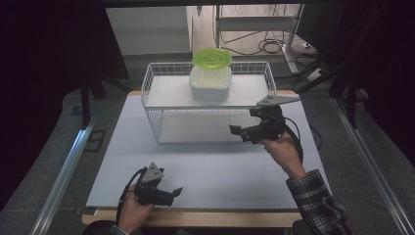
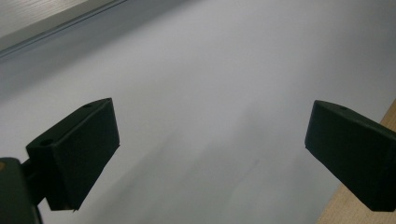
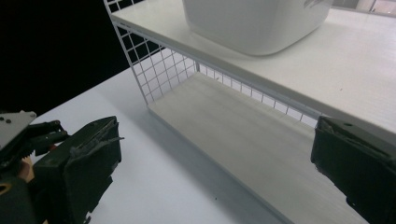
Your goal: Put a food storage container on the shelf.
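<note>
On the white desk [image 1: 205, 166] we kept both claws wide open, empty: left claw [image 1: 177, 192] near the front edge, right claw [image 1: 235, 129] before the wire shelf [image 1: 151, 81].

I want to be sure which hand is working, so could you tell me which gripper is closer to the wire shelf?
The right gripper, raised beside the wire shelf; the left gripper sits low at the table's near edge.

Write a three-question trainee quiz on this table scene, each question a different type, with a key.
1. True or false: the white container sits on the wire rack's lower shelf.
2. The green lid rests: A) on the white container, B) on the mat, C) in the left gripper.
3. Fill in: the right gripper's jaws stand ____, holding nothing.

Key: 1 false, it sits on the upper shelf; 2 A; 3 open.
</note>
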Demonstrator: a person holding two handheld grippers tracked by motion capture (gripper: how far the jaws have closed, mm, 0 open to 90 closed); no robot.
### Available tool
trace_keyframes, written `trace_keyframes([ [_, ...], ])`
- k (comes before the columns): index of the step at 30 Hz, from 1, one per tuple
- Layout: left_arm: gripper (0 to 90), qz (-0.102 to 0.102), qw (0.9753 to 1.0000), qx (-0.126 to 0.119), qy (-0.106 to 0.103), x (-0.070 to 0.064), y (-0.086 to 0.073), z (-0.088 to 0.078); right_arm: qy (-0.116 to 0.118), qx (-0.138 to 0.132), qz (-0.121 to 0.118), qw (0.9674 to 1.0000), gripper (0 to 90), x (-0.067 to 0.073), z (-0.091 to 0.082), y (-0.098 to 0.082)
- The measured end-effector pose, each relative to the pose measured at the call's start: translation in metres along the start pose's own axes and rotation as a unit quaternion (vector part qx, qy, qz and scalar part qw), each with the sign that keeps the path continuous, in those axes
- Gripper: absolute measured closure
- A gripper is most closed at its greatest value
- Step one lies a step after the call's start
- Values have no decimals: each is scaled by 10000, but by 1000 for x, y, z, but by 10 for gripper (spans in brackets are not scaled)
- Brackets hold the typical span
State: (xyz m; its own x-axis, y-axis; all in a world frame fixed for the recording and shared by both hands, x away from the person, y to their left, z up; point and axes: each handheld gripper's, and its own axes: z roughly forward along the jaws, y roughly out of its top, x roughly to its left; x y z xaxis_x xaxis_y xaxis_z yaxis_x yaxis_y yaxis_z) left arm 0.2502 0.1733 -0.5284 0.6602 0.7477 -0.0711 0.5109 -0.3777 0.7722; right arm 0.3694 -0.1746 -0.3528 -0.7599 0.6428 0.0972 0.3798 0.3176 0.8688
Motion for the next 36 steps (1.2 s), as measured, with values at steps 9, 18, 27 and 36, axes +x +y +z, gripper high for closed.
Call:
trace_keyframes([
  [9,29,21,10000,17,15,0,0,0,-39,76,-99,9999,19,4,7,-14],
  [18,29,38,10000,33,18,-1,0,1,-35,22,-93,9999,20,4,11,-30],
  [27,30,69,10000,57,32,-1,0,1,-21,32,-102,9999,22,6,14,-45],
  [36,31,137,9998,92,60,-2,0,2,3,67,-271,9996,13,7,16,-61],
])
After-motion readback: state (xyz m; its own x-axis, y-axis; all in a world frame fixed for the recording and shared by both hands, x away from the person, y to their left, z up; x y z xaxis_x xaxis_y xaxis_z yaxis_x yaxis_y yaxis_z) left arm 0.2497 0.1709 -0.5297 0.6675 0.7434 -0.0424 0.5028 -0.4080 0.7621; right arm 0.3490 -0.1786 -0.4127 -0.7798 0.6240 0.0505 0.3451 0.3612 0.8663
